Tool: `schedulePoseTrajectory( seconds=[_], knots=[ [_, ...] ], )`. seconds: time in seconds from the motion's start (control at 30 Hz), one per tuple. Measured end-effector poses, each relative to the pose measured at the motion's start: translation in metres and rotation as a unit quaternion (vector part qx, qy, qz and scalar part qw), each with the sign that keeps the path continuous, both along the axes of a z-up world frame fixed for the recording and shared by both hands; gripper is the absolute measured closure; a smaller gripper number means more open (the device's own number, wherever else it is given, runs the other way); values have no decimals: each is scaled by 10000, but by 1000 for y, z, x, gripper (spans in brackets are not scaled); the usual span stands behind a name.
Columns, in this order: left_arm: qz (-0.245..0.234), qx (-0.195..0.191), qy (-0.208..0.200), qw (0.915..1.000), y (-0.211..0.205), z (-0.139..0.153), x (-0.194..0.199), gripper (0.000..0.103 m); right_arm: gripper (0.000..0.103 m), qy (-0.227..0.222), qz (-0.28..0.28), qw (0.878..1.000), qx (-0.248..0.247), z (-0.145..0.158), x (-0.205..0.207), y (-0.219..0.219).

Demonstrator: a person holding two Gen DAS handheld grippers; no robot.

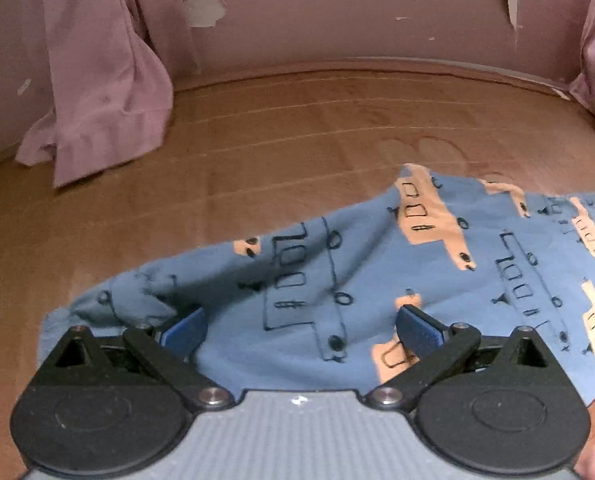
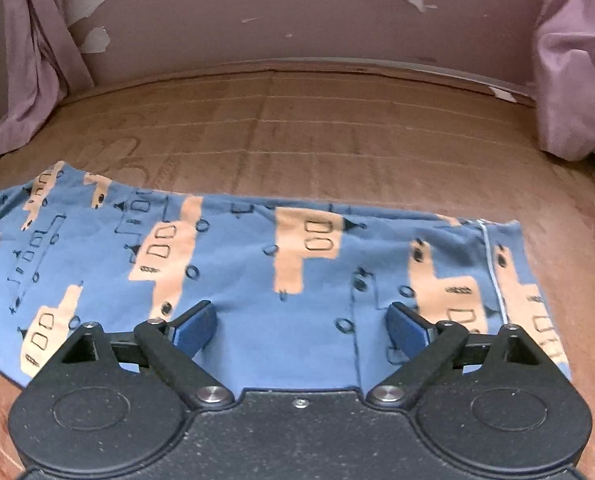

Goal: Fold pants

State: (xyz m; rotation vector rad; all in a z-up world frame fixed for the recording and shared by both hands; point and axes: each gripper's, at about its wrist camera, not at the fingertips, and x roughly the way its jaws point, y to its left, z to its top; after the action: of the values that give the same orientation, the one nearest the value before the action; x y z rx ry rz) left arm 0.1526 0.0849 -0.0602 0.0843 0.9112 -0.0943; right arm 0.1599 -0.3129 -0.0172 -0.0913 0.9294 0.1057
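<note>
The blue printed pants (image 2: 257, 272) are lying spread across the lower half of the frame on the wooden floor (image 2: 337, 132), flattened for folding. Each hand-held gripper, left (image 1: 301, 326) and right (image 2: 301, 326), is hovering wide apart over the near edge, holding nothing, seemingly lining up a pinch.

The left gripper (image 1: 302, 330), jaws wide apart, sits over rumpled blue patterned pants (image 1: 337, 280) on a wooden floor (image 1: 257, 152).

Wood-look floor (image 1: 257, 140), peeling mauve wall (image 1: 337, 20) (curtains (image 1: 97, 80) alongside).
</note>
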Motion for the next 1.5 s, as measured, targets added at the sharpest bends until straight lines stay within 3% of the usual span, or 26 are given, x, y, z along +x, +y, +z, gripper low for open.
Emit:
schedulePoseTrajectory(
  seconds=[0.1,0.23,0.3,0.4,0.6,0.73,0.83,0.97,1.03,1.2,1.3,1.5],
  knots=[
    [122,133,2,9998,28,0,7,0,3,64,167,9996,196,0,9,19],
    [289,246,26,9993,51,1,13,0,1,-11,925,9957,93,-6,13,48],
    [414,175,133,9989,51,2,17,0,8,-49,1018,9946,170,-5,18,48],
    [589,488,91,9970,32,11,19,1,14,-183,899,9942,562,10,17,24],
    [-566,560,-847,9932,-56,50,2,0,3,-802,-61,9957,469,42,-29,-46],
    [-1559,380,-744,9842,-134,73,18,0,3,-886,-704,9932,286,38,-43,-86],
    [-2488,577,-410,9660,-205,90,40,0,3,-897,-921,9908,427,38,-40,-107],
    [-3625,1061,-353,9252,-301,120,53,0,2,-812,-815,9908,713,36,-37,-134],
    [-4161,1278,-216,9001,-345,125,57,0,1,-641,-694,9921,823,31,-35,-144],
    [-4998,1769,-64,8478,-416,98,69,0,1,-382,-360,9898,1327,25,-32,-156],
    [-5209,1697,-7,8366,-433,70,82,1,5,-297,-281,9859,1623,23,-33,-158],
    [-5240,1000,620,8436,-438,39,111,20,43,-170,-356,9870,1559,18,-33,-160]
  ],
)
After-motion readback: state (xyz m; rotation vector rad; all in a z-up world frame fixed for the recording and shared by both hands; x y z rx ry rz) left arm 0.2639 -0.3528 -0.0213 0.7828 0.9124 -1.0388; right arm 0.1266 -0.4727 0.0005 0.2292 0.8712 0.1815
